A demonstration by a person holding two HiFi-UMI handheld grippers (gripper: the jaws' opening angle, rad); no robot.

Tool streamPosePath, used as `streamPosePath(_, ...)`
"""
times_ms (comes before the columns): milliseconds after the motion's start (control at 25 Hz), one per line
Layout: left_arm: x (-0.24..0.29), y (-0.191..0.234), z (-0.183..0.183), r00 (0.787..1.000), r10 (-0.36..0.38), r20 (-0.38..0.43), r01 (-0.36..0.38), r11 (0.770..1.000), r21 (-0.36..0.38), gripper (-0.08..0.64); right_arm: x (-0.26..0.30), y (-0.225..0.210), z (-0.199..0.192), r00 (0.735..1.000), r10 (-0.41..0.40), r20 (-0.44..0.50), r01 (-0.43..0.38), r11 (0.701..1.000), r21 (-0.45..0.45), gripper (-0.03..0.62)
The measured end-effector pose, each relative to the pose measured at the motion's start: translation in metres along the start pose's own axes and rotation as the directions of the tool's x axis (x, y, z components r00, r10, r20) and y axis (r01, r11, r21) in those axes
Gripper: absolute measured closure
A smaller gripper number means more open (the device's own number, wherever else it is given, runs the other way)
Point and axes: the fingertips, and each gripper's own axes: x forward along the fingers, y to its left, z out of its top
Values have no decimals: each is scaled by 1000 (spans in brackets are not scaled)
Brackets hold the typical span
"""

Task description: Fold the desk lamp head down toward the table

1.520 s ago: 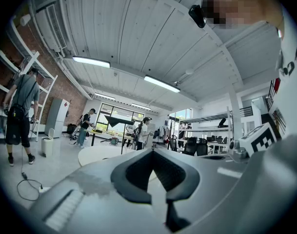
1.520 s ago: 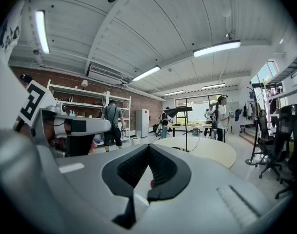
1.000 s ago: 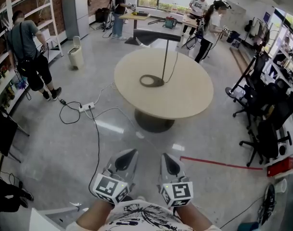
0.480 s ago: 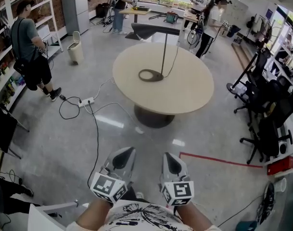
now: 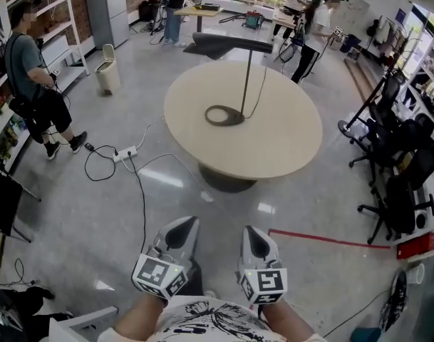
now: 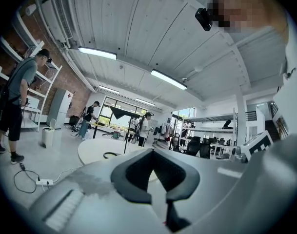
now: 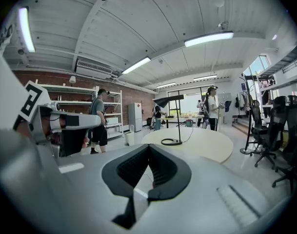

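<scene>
A black desk lamp stands on the round beige table [image 5: 274, 148], well ahead of me. Its flat head [image 5: 227, 45] is level on a thin upright pole [image 5: 246, 77] above a ring base [image 5: 224, 115]. My left gripper [image 5: 190, 223] and right gripper [image 5: 247, 230] are held close to my body, over the floor and far short of the table. Both are shut with nothing between the jaws. The left gripper view shows the left gripper [image 6: 151, 150], with the lamp [image 6: 120, 113] small beyond it. The right gripper view shows the right gripper [image 7: 149, 145] and the lamp [image 7: 168, 99] on the table [image 7: 207, 145].
A power strip [image 5: 125, 153] with looping cables lies on the floor left of the table. Office chairs [image 5: 398, 184] crowd the right side, and a red tape line [image 5: 323, 239] marks the floor. A bin [image 5: 107, 77], shelving and a person [image 5: 31, 84] are at the left; others stand at the back.
The view has shifted slightly toward the table. The person at the left has stepped a little. Both grippers stay shut in the same place against my body.
</scene>
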Motion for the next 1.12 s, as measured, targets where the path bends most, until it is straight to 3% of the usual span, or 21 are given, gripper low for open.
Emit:
streamPosePath(720, 133, 185, 90, 996, -88, 32, 86, 995, 43, 557, 216, -18, 86, 991, -109, 77, 113, 993, -38, 583)
streamPosePath(880, 148, 207, 94, 995, -93, 30, 92, 995, 35, 555, 242, -12, 102, 990, -96, 100, 105, 991, -86, 583)
streamPosePath(1120, 178, 222, 87, 997, -75, 10, 75, 997, 20, 557, 273, -29, 101, 993, -73, 95, 78, 995, -54, 583)
